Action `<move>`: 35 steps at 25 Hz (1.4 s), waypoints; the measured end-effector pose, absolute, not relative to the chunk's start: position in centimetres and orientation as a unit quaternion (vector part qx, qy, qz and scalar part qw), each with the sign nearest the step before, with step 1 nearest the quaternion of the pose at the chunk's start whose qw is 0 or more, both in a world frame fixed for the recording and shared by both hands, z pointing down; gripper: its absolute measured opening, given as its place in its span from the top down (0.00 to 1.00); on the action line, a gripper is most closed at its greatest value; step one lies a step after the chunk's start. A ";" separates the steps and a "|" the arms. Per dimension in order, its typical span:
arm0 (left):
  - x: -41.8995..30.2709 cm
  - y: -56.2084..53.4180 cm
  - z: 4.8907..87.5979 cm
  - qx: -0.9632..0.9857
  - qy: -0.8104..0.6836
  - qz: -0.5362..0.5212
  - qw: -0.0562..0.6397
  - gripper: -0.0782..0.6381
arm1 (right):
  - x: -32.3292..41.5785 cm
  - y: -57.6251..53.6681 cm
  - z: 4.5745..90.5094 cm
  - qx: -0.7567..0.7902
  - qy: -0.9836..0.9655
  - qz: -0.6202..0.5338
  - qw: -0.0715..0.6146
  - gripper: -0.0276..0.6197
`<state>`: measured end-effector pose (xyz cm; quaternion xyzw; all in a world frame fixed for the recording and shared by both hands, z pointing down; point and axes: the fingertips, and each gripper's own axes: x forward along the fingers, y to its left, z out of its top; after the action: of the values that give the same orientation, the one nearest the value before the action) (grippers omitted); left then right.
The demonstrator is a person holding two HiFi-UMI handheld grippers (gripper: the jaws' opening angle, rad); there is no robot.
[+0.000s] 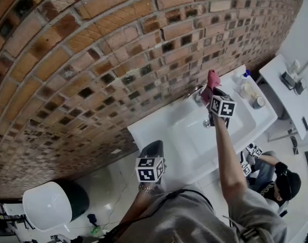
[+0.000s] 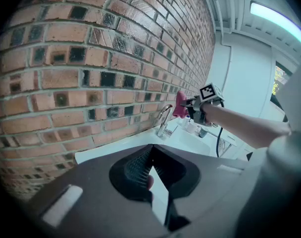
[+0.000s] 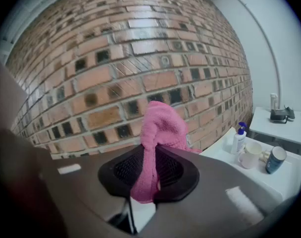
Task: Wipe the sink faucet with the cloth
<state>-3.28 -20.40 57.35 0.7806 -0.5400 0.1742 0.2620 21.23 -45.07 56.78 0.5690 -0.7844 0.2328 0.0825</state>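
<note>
A chrome faucet (image 1: 194,91) stands at the back of the white sink (image 1: 159,125), against the brick wall. My right gripper (image 1: 210,91) is shut on a pink cloth (image 1: 213,78) and holds it just right of the faucet, above the basin. In the right gripper view the cloth (image 3: 163,125) bulges out of the right gripper (image 3: 151,150) and hides the faucet. From the left gripper view, the faucet (image 2: 164,120) and the cloth (image 2: 180,104) sit close together. My left gripper (image 1: 153,149) hangs at the sink's near left edge, shut and holding nothing (image 2: 151,152).
A spray bottle (image 3: 238,138), a white mug (image 3: 249,155) and a blue cup (image 3: 275,159) stand on the sink's right end. A white table (image 1: 291,92) is further right. A person (image 1: 275,178) crouches at lower right. A white bin (image 1: 47,205) sits on the floor at left.
</note>
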 end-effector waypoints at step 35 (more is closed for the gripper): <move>-4.9 -26.3 57.7 0.787 -0.525 0.176 0.272 0.86 | 16.9 -47.0 69.6 0.538 -0.763 0.335 0.126 0.86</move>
<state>-4.90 -26.29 57.70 0.7866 -0.5254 0.1764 0.2723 16.92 -47.00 69.60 0.5384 -0.7627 0.3355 0.1260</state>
